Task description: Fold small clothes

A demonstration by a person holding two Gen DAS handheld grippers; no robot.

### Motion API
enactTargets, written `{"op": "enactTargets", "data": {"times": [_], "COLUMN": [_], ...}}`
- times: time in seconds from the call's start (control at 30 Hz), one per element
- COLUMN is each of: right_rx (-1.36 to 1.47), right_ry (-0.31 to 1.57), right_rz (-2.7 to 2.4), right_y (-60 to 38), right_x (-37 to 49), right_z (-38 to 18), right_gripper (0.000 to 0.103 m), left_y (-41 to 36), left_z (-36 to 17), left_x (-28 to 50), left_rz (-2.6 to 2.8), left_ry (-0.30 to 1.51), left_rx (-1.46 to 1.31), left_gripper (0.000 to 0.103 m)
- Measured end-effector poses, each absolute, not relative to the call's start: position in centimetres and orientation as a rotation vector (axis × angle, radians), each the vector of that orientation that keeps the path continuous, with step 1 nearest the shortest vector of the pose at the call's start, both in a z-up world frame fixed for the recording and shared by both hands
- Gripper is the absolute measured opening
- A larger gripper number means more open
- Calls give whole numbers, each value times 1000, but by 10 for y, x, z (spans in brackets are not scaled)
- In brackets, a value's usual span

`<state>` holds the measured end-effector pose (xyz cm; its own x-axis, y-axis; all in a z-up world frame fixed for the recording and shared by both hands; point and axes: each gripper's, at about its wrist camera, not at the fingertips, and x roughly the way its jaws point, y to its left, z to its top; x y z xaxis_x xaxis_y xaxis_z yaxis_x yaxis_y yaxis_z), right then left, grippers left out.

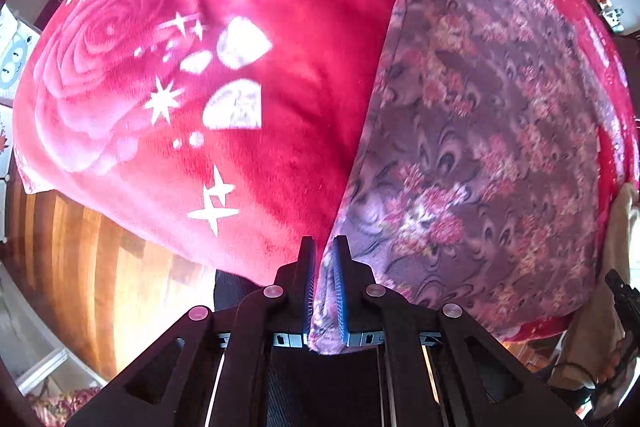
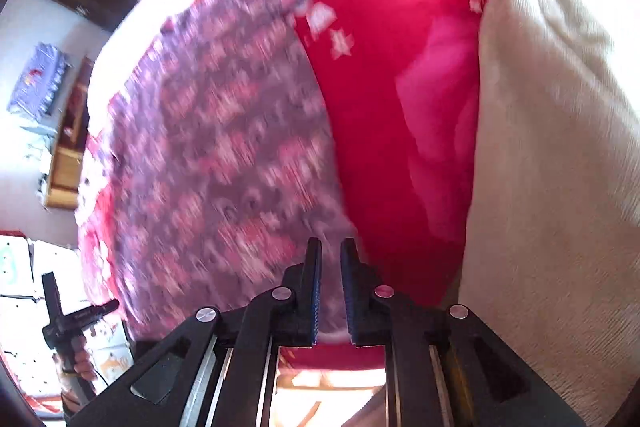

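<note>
Floral purple garment (image 1: 472,147) lies spread on a red rose-print blanket (image 1: 248,99), its near edge pinched in the left tool (image 1: 324,283). Right tool (image 2: 331,287), nearly closed, has the blurred garment's edge between its pads (contact unclear). Cream cloth (image 2: 560,147) is cut off at right.

Two grippers, left (image 1: 324,251) and right (image 2: 331,253), one floral garment (image 1: 472,147), one red blanket (image 1: 280,67), one cream cloth (image 2: 552,147).
</note>
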<state>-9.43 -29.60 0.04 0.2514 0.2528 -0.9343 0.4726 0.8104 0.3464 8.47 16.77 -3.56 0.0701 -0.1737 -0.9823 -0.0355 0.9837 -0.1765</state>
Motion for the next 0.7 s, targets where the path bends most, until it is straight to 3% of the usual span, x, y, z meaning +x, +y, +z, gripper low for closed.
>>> {"op": "enactTargets", "data": {"times": [0.03,0.1,0.2,0.37,0.5,0.67,0.7], "right_rx": [657,637,600,518,407,635,662], "right_ry": [1297,1226,1175,1172,1358,1213,1165], "right_rz": [-162,-149,-134,-142,-183,-251,-317], "right_y": [-298,-297,-294,-277,-266,-344,-376], "right_x": [-87,-68,-32,11,25,44,50], "right_z": [8,19,16,-21,-80,-46,-37], "right_gripper": [18,22,23,23,22,26,34], "left_y": [165,152,116,47,10,-11,-14], "left_z": [-27,-15,-1,-32,-81,-110,-112], "left_x": [90,102,112,142,160,151,150], "left_rz": [-117,-144,-153,-151,-82,-99,-98], "left_ry": [1465,1410,1334,1289,1318,1220,1208], "left_rx": [-167,-164,-152,-135,-39,95,99], "left_gripper": [12,30,47,50,50,68,69]}}
